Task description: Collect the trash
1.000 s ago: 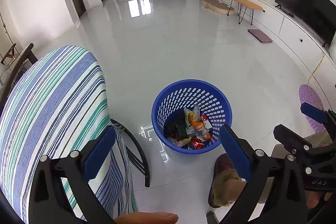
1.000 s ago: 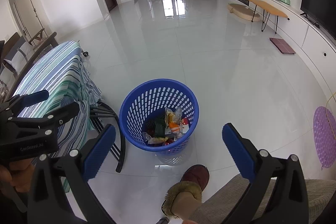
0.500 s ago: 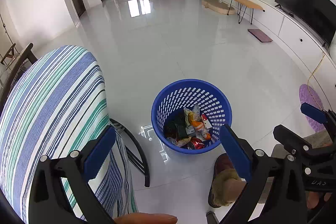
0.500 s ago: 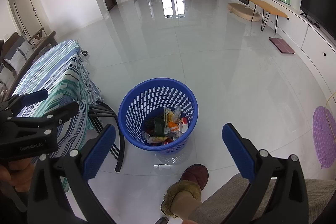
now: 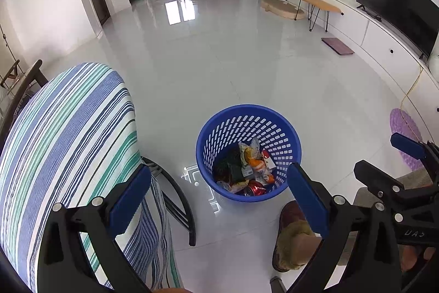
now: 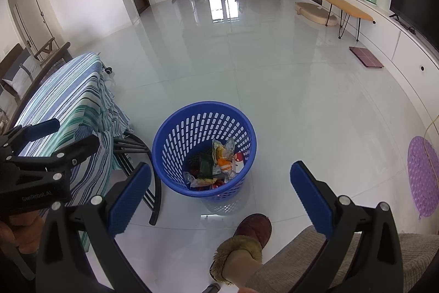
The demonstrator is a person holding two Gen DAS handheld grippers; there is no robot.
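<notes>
A blue perforated plastic basket (image 5: pixel 208 139) stands on the floor; it also shows in the right wrist view (image 6: pixel 175 133). It holds trash (image 5: pixel 247 169): wrappers, a green packet and a red can, also seen in the right wrist view (image 6: pixel 216 166). My left gripper (image 5: pixel 216 199) is open and empty, held above the floor just short of the basket. My right gripper (image 6: pixel 219 194) is open and empty, also above and short of the basket. Each gripper shows at the edge of the other's view.
A table with a striped cloth (image 5: pixel 63 144) stands left of the basket, with black curved legs (image 5: pixel 178 199). The person's slippered foot (image 6: pixel 247 243) is right behind the basket. A purple mat (image 6: pixel 422 172) lies far right. A TV cabinet (image 5: pixel 384 40) lines the right wall.
The right wrist view shifted slightly, with the basket drifting a little left and up. Both grippers stay open and empty.
</notes>
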